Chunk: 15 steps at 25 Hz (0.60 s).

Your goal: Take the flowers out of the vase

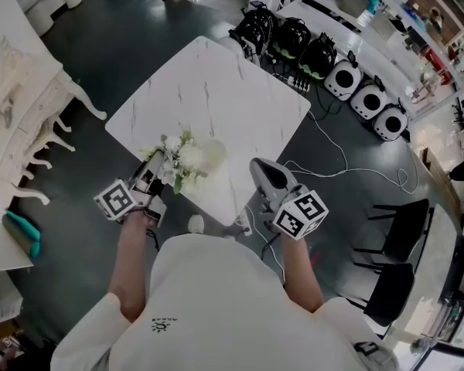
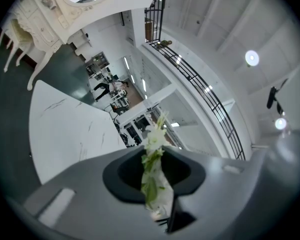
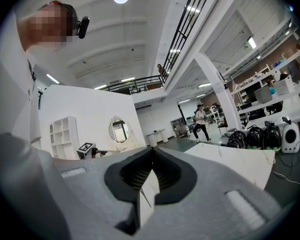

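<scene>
Flowers [image 2: 154, 140], pinched in left gripper [image 2: 153, 156] — right gripper [image 3: 151, 151] closed

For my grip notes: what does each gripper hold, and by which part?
The left gripper holds the flowers by the leafy stems, below the white blooms. The right gripper holds nothing.

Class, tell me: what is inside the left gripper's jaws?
The left gripper is shut on white flowers with green leaves. Their lower stems are covered by the gripper.

The table [image 1: 216, 91] is showing a smooth white marble-look top (faint grey veins); around it the floor [image 1: 139, 45] is gleaming dark; the fingers [image 2: 65, 199] are looking matt grey plastic.
</scene>
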Tool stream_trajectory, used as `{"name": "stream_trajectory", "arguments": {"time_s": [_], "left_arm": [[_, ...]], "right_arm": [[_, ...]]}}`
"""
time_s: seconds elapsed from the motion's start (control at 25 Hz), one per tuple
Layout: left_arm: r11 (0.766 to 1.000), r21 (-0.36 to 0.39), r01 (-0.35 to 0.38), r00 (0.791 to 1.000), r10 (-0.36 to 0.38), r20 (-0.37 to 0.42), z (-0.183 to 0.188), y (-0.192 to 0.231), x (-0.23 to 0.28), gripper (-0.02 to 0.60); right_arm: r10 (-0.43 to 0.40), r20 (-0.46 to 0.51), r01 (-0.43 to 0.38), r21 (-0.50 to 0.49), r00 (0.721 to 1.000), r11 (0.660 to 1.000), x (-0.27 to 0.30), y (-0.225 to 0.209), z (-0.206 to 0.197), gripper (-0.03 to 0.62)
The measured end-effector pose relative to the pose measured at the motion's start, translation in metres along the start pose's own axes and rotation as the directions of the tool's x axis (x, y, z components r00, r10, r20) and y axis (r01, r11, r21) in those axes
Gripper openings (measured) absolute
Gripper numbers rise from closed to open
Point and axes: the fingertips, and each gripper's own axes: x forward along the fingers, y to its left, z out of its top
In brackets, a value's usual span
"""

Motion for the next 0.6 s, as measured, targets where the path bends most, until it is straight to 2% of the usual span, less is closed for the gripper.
{"name": "stream_trajectory", "arguments": {"time_s": [0.36,0.52,0.6], "left_arm": [[0.999,0.027,0.016,1.000,-0.016,-0.015,-0.0022,-0.0007,0.0028,0.074],[1.000,-0.014,-0.002,1.000,0.002,-0.014,-0.0045,0.0037,0.0015,0.074],[1.000,-0.002,-0.006,1.000,0.006,-0.019,-0.0032,0.0059,0.0006,0.074]], "right_arm": [[-0.003,-0.007,0.003,0.001,1.000,1.000,0.0003,-0.0019,-0.0044,0.000],[-0.005,-0.011,0.005,-0.002,1.000,1.000,0.0015,-0.0016,-0.0061,0.000],[-0.007,-0.012,0.006,-0.003,1.000,1.000,0.0026,-0.0013,-0.0080,0.000]]}}
